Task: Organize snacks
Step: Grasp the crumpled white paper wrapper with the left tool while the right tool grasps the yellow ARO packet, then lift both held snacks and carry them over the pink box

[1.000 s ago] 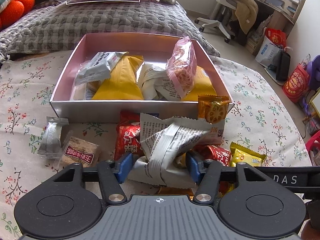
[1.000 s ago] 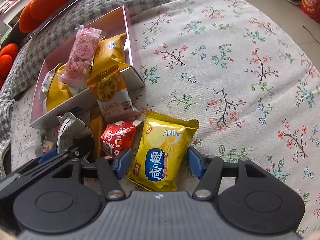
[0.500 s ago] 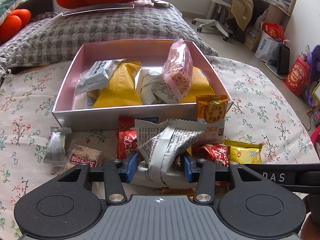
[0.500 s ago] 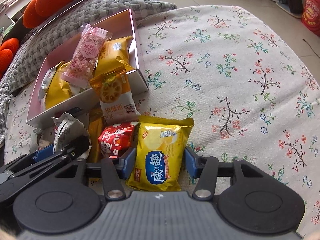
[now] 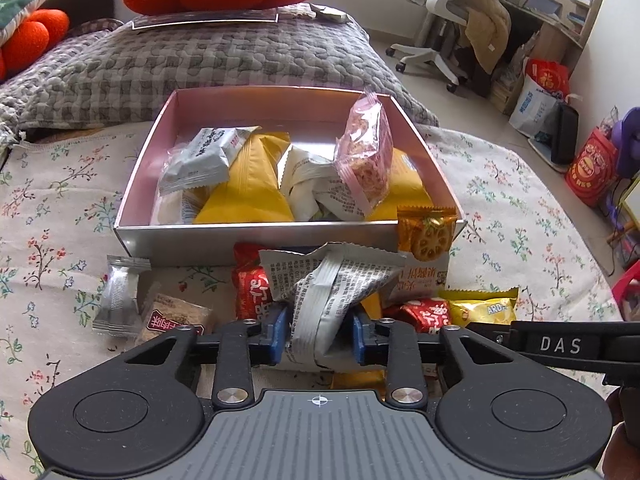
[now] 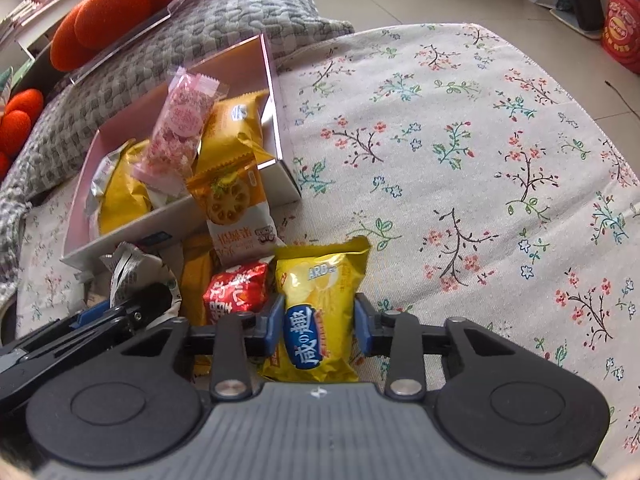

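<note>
Lower part of both frames is just gripper body, hiding the packets' bottoms. Left gripper (image 5: 319,338) is closing, pinching a grey-white packet (image 5: 328,292); right gripper (image 6: 319,322) closing on a yellow packet (image 6: 320,304). Both sit low center on the floral cloth (image 6: 480,160), just below the pink box (image 5: 280,236); office chair (image 5: 444,8) upper right.

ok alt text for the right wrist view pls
The right gripper is closing its jaws on a yellow snack bag lying on a floral cloth. To the left are more loose snacks and a pink box partly filled with packets.
</note>
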The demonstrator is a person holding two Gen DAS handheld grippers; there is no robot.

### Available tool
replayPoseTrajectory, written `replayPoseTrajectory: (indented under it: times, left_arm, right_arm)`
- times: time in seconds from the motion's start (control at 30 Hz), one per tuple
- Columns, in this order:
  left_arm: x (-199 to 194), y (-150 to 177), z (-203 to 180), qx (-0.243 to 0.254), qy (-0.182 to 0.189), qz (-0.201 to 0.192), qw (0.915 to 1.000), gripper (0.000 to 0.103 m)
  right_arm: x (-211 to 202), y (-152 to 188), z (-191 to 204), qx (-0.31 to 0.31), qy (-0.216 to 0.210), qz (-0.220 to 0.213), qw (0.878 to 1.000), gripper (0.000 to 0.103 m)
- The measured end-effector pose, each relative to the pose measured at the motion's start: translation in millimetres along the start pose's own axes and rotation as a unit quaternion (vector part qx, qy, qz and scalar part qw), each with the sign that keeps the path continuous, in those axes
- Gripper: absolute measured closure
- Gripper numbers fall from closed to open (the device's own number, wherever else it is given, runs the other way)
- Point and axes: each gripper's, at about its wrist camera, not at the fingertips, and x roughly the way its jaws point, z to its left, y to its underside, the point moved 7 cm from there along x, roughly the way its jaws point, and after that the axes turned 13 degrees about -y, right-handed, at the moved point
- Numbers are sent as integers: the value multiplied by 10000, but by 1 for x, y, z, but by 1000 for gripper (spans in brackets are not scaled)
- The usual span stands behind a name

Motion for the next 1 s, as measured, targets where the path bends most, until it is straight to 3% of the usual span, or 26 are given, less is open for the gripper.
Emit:
replayPoseTrajectory:
  times: [1.0]
  left_arm:
    - [-34,-17,12,-261,314,-153,9991,80]
  right_arm:
    - [-25,-18,-5,229,-329,-406,9984,84]
